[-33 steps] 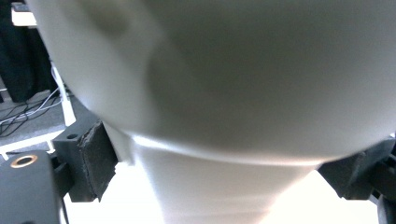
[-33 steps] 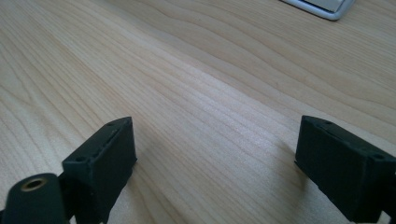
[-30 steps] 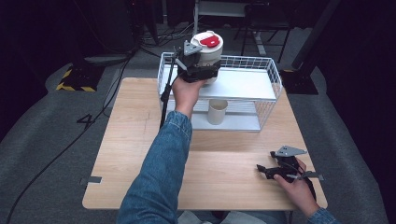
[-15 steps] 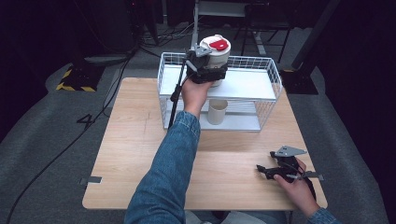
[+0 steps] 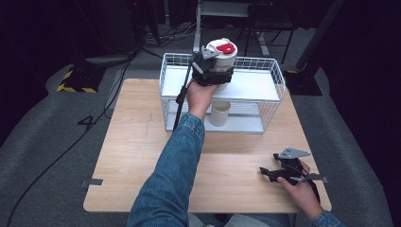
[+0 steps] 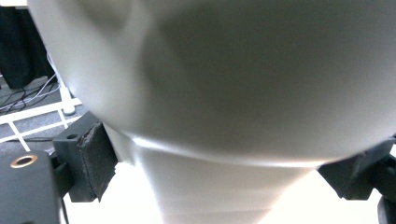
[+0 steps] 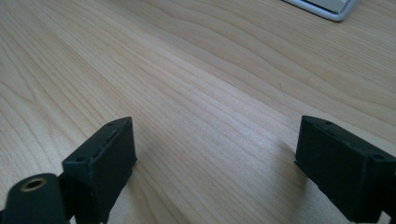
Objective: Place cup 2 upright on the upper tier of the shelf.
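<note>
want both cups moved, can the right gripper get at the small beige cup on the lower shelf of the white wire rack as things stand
Probably yes. The right gripper rests open and empty on the wooden table; the small beige cup stands at the white wire rack's open front. The left forearm crosses nearby.

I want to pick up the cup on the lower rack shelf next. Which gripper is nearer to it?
Left. The left gripper holds a white container over the wire rack, just above the cup. The right gripper rests open on the table's near right corner.
</note>
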`<state>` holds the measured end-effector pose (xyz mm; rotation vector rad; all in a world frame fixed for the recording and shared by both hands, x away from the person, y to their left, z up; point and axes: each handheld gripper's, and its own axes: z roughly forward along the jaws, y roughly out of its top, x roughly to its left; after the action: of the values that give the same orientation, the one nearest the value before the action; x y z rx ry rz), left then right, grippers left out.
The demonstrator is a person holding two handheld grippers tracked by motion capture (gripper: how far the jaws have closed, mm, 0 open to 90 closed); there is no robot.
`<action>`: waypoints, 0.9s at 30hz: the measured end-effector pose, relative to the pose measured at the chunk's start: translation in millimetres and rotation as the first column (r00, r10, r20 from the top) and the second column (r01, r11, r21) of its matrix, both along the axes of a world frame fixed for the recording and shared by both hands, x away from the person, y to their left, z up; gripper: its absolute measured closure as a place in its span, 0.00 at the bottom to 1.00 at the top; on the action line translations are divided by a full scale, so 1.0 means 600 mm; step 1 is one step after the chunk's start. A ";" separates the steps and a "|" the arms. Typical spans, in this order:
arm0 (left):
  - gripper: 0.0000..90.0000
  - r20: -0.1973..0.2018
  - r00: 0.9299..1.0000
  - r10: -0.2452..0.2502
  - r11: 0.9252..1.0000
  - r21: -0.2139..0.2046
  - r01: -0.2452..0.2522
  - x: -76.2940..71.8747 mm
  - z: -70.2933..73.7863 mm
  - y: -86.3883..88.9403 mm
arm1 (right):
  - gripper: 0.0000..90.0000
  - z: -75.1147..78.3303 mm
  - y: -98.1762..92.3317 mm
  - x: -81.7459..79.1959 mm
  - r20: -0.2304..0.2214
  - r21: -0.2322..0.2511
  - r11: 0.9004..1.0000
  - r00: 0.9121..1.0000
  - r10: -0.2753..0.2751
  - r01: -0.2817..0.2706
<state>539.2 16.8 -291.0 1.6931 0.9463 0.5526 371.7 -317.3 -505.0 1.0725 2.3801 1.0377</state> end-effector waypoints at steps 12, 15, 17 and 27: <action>0.13 -0.006 1.000 0.005 1.000 -0.012 -0.005 -0.001 0.000 0.002 | 0.14 0.000 0.000 0.000 0.000 0.000 1.000 1.000 0.000 0.000; 0.13 0.003 1.000 -0.005 1.000 0.002 0.005 -0.001 -0.001 0.001 | 0.14 0.000 0.000 0.000 0.000 0.000 1.000 1.000 0.000 0.000; 0.09 0.034 0.999 0.019 1.000 0.020 -0.020 -0.005 0.001 -0.003 | 0.14 0.000 0.000 0.000 0.000 0.000 1.000 1.000 0.000 0.000; 0.00 0.058 0.998 0.025 1.000 0.011 -0.025 -0.021 0.019 0.017 | 0.14 0.000 0.000 0.000 0.001 0.000 1.000 1.000 -0.001 0.001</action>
<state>526.3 26.9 -279.8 1.6690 0.9252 0.6218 371.8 -317.3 -505.1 1.0725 2.3784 1.0380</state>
